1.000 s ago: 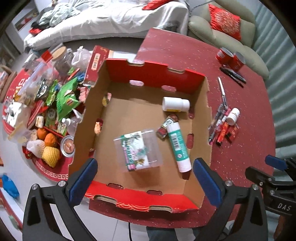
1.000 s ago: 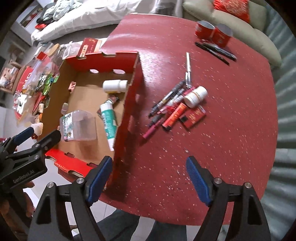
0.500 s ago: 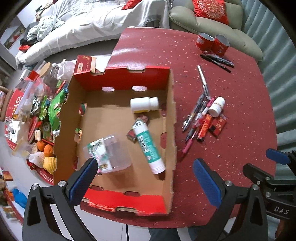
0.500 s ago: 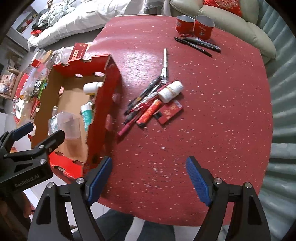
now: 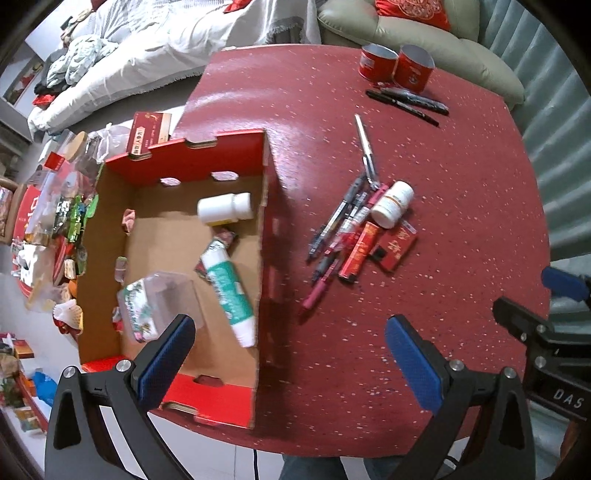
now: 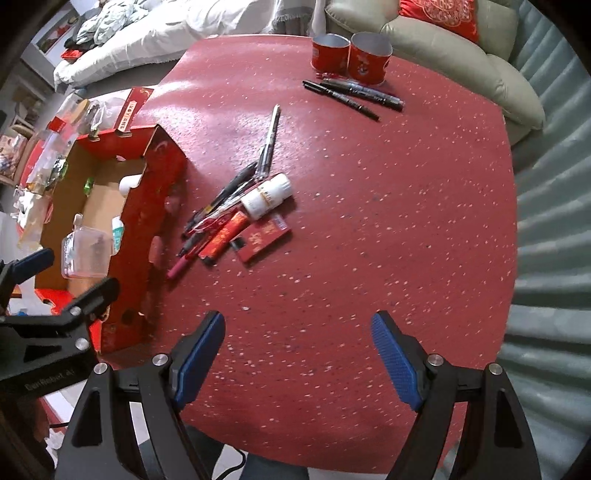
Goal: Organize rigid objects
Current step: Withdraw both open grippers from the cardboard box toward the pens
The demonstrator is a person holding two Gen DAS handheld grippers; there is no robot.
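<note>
A red-edged cardboard box [image 5: 266, 229] [image 6: 162, 192] sits on the left of the red table [image 5: 461, 221] [image 6: 406, 221]. Inside lie a white bottle [image 5: 223, 208], a green-and-white tube [image 5: 231, 291] and a clear plastic container [image 5: 155, 306]. To its right is a heap of pens [image 5: 338, 229] [image 6: 225, 199], a white bottle [image 5: 392, 203] [image 6: 266, 195], a red tube [image 5: 357, 254] [image 6: 223, 236] and a red packet [image 5: 397, 245] [image 6: 263, 238]. My left gripper [image 5: 290, 358] hangs open over the box's right wall, nothing between its fingers. High over bare table, my right gripper [image 6: 299, 354] is open and empty.
Two red cups [image 6: 349, 55] and black markers [image 6: 351, 94] lie at the table's far side. A sofa with a red cushion [image 6: 443, 18] stands behind. Snack packets and fruit [image 5: 62, 236] clutter the floor left of the box. A person's legs show below the near edge.
Both grippers have slid to the right across the table. The box has shifted left in both views and the pen heap has come nearer the middle. Jaws unchanged.
</note>
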